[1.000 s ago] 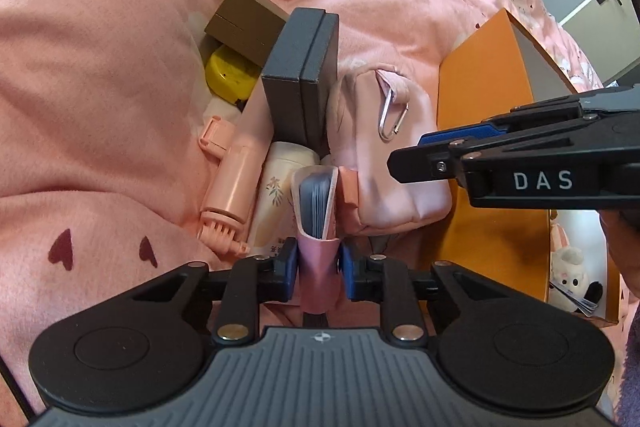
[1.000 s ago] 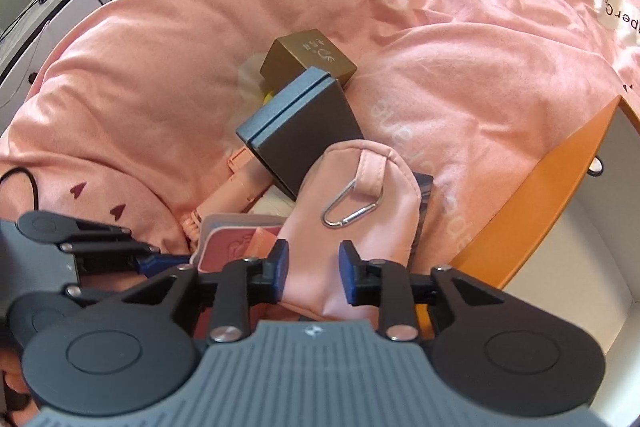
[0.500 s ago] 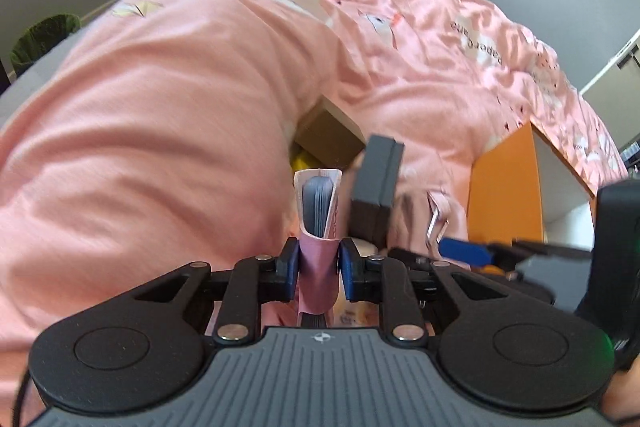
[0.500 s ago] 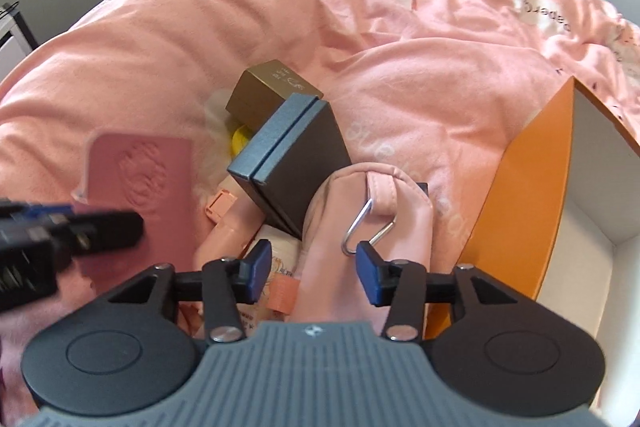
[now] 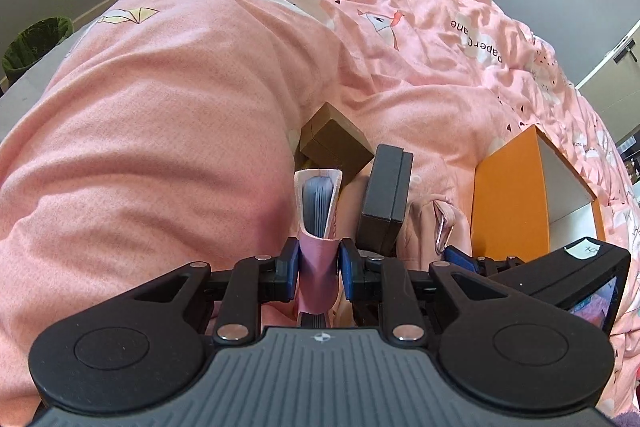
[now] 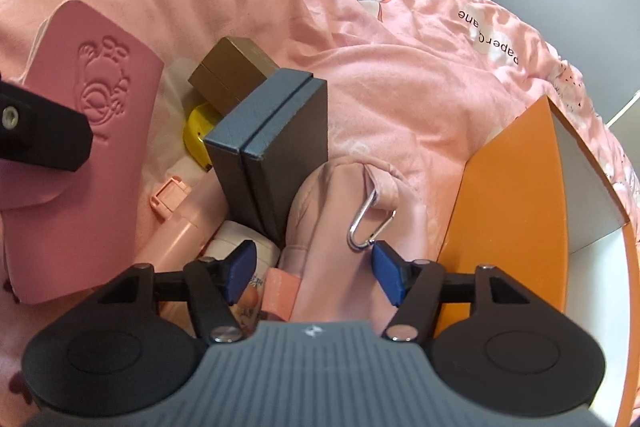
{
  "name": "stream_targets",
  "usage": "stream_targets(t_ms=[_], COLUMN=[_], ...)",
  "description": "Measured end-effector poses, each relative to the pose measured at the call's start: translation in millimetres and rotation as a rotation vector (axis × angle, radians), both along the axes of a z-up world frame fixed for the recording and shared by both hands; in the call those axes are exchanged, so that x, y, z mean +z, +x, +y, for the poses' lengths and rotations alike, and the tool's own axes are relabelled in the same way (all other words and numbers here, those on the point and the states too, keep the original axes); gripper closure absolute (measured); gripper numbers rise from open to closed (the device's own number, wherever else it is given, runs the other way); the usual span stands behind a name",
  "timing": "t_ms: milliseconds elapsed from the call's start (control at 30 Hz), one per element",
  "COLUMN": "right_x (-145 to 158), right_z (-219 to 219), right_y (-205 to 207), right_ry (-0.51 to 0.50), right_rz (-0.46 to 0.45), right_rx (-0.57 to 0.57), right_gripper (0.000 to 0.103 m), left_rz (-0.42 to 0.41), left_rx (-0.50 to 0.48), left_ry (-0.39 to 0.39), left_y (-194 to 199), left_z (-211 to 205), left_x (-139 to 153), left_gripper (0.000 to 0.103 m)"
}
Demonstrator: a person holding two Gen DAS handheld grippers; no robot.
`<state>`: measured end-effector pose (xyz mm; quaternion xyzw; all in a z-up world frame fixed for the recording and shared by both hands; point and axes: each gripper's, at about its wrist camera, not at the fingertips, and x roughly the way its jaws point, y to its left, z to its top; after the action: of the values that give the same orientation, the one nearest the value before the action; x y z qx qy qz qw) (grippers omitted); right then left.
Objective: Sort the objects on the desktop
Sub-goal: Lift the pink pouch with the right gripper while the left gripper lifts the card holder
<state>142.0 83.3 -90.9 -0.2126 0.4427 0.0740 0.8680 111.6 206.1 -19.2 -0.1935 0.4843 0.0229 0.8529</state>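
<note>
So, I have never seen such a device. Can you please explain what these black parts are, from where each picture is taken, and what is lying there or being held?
There is no robot here. A person holds a two-finger tool in each hand, and each tool has a wide-angle camera looking forward along its fingers. The black shapes at the bottom of each picture are the tool itself.

In the left tool's picture, the left gripper is shut on a pink card holder, held above the bed. The right tool's picture shows the same holder from its side.

In the right tool's picture, the right gripper is opening over a pink pouch with a metal clip; the fingers do not press on it.

The pile lies on a pink bed cover: a dark grey box, a brown box, a yellow item, a pink bottle and a white bottle. An orange box stands open at the right.
</note>
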Motion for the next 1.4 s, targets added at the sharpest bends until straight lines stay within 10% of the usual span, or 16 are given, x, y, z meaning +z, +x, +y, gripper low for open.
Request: stream_targets(t_ms=[267,467,1033,1400], right_x=[-13,3,112,172], right_z=[-2,-14,-87,-179], right_y=[6,-1,-47,-59], right_ry=[-0.058,0.016,0.556,0.804], right_rz=[-0.012,-0.038,-0.113,-0.248], right_rx=[-0.01,-0.009,0.09,-0.017], right_gripper=[0.043,0.069,0.08,0.08], left_rz=[0.021,0.019,-0.053,-0.17], left_rx=[0.011,0.017,-0.014,-0.195], left_ry=[0.008,0.006,0.035,0.003], left_y=[-4,-10,-25,-14], left_z=[-4,-7,-30,-90], left_x=[-2,3,51,103], left_gripper=[0.079,0.079,0.079,0.079])
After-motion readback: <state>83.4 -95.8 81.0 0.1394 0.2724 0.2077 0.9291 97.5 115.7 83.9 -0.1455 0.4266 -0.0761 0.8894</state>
